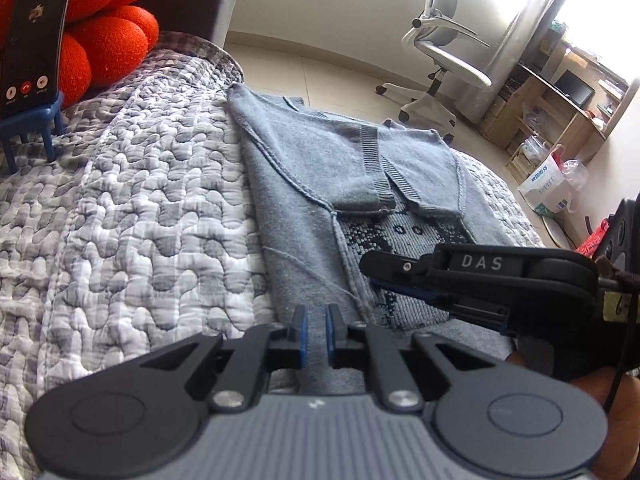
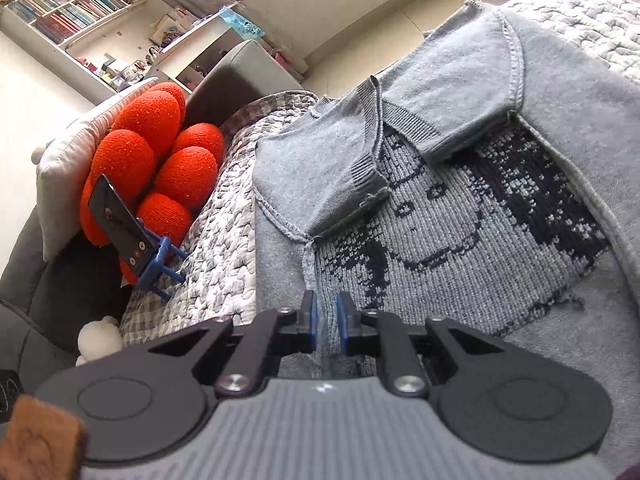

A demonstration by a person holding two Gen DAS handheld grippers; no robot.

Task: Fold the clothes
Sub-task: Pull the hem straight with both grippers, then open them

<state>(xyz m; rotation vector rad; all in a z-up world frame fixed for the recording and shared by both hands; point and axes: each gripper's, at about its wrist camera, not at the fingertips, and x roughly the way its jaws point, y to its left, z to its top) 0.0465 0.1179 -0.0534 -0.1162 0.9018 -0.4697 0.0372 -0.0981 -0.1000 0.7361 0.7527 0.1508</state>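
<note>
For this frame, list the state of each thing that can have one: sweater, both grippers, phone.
Sweater: flat on the quilt, inside out, both sleeves folded in across the chest.
Left gripper: shut on sweater fabric at the near edge.
Right gripper: shut on sweater fabric at the near edge.
Phone: screen lit, propped on a small blue stand.
</note>
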